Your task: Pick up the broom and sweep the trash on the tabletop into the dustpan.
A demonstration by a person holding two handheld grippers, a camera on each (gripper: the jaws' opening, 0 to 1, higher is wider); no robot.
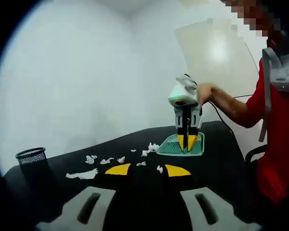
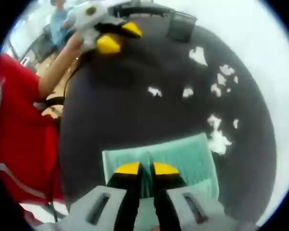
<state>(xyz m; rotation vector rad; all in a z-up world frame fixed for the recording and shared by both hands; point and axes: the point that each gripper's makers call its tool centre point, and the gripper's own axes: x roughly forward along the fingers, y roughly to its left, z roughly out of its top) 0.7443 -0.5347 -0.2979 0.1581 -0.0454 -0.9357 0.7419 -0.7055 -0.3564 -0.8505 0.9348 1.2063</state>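
The yellow-tipped fingers (image 2: 129, 168) of the right gripper (image 2: 147, 169) are nearly closed, pinching a thin upright part, apparently the broom handle (image 2: 145, 180), over the teal dustpan (image 2: 183, 156). In the right gripper view the dustpan lies on the black tabletop (image 2: 125, 115) just beyond the jaws, white scraps of paper trash (image 2: 216, 137) touch its far corner, and more scraps are scattered farther off toward a black mesh cup (image 2: 181, 25). The left gripper (image 2: 114, 37) hovers well beyond the dustpan, jaws parted and empty. The left gripper view shows what that view hides: the right gripper (image 1: 188, 142) standing vertically on the dustpan (image 1: 180, 146), held by a hand (image 1: 205, 92) from a red sleeve (image 1: 272, 125). The left gripper (image 1: 147, 169) has its tips spread wide, with trash (image 1: 84, 174) trailing from the dustpan toward the mesh cup (image 1: 32, 159).
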